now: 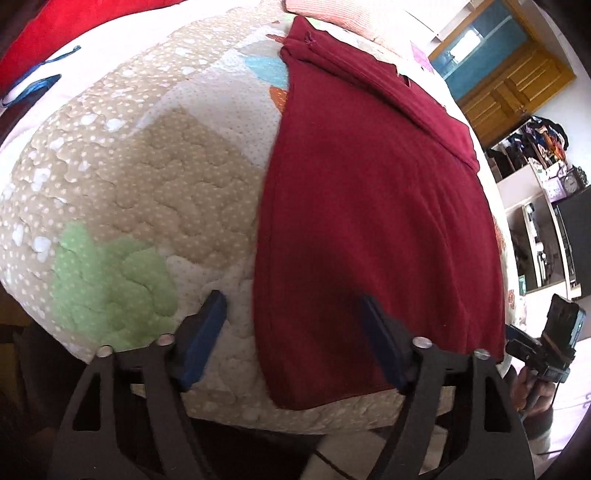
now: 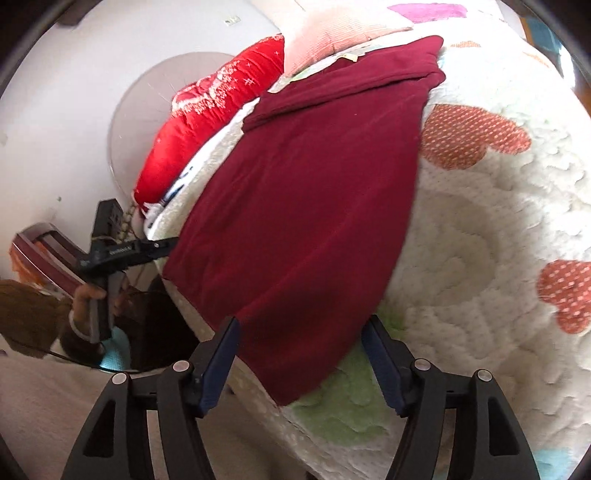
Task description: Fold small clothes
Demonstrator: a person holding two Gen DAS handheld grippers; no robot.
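A dark red garment (image 1: 369, 206) lies flat on the quilted bed, folded lengthwise, with a sleeve folded across its far end. It also shows in the right wrist view (image 2: 306, 206). My left gripper (image 1: 291, 306) is open, its jaws straddling the garment's near left edge just above the corner. My right gripper (image 2: 301, 328) is open, its jaws on either side of the garment's near right corner. Each gripper shows in the other's view: the right gripper (image 1: 517, 339) and the left gripper (image 2: 166, 251) at the garment's edge.
The patchwork quilt (image 1: 147, 177) covers the bed, also seen in the right wrist view (image 2: 480, 240). A red cushion (image 2: 214, 122) and a pink pillow (image 2: 332, 33) lie at the far end. Wooden cabinets (image 1: 517, 88) and shelves (image 1: 535, 206) stand beyond the bed's right side.
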